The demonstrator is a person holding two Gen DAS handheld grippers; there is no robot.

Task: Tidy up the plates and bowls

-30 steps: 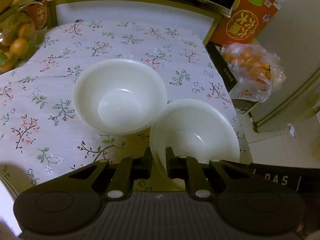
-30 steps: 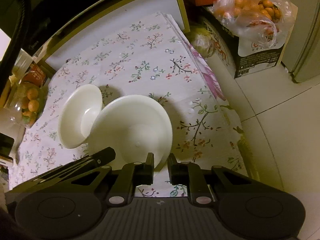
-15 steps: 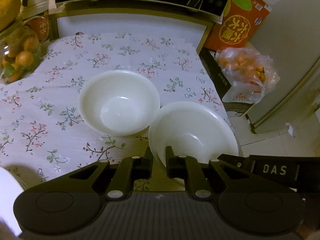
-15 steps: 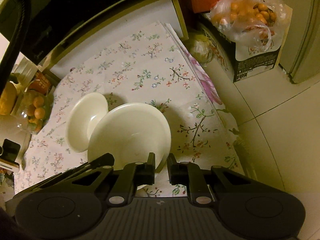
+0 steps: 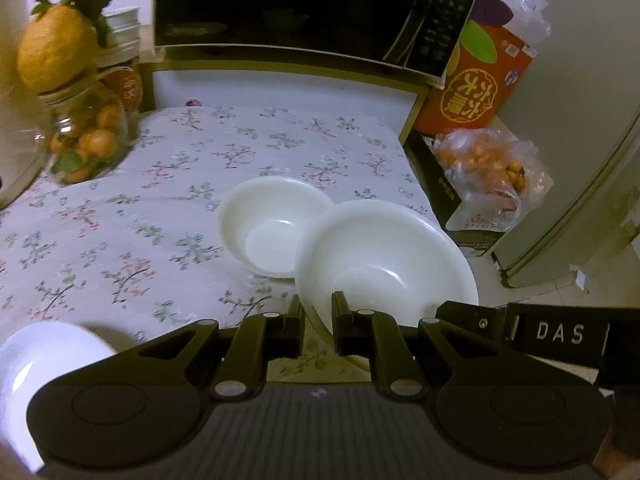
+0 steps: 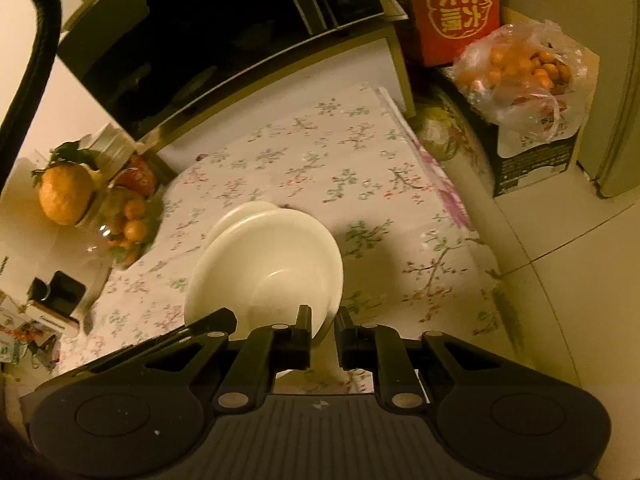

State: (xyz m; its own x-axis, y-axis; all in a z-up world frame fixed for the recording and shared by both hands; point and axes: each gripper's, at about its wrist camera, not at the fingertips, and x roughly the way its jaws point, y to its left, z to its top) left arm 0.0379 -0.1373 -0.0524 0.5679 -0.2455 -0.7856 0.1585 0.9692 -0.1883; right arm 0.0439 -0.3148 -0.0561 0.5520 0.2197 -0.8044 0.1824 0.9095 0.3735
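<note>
Bowl (image 5: 384, 252) glossy white, wide-rimmed, empty.

Hidden rims, cropped edges and blur around the two tools

In the left wrist view the large bowl (image 5: 384, 256) loses its near rim behind the left tool (image 5: 318, 316), and it covers the right edge of the small bowl (image 5: 272, 228) beyond it. From the right tool (image 6: 322, 326) the small bowl (image 6: 244, 210) shows only as a sliver past the large bowl (image 6: 264, 264). A white rounded thing (image 5: 44, 364) left of the left tool is cut by the frame and too blurred to name. The right tool (image 5: 560, 332) is cropped at the right edge; its fingertips are unseen there.
</note>
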